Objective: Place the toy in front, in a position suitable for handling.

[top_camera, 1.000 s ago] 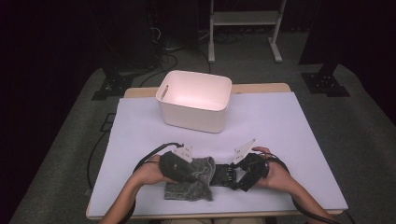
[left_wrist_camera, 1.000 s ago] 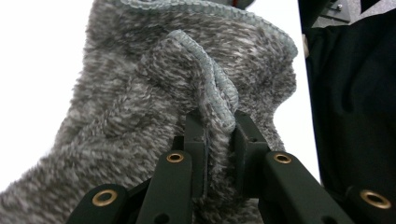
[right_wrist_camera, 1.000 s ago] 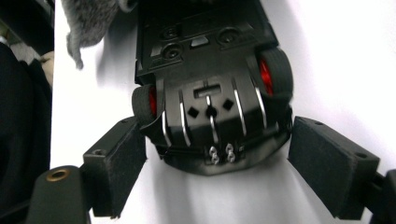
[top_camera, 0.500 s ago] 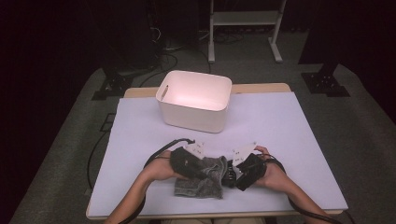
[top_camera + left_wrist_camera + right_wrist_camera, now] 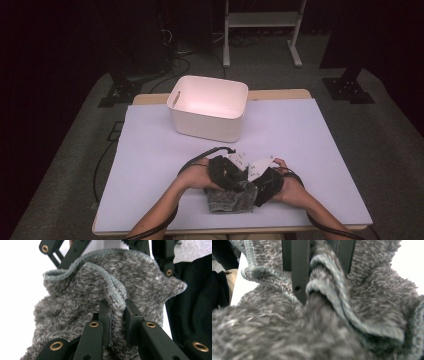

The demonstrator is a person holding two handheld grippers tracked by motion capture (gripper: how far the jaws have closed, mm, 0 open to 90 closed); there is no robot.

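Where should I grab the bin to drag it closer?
Take the bin by its near rim, coming down from above with one jaw inside and one outside. It stands upright and open-topped, its thin near wall faces the hands, and nothing shows inside. First free a gripper: both the left gripper and the right gripper are at the towel.

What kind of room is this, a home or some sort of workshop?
Most likely a lab or recording studio, not a home. A single table under a pale cover stands among dark walls, loose cables trail over the grey floor, and a metal stand stands behind it.
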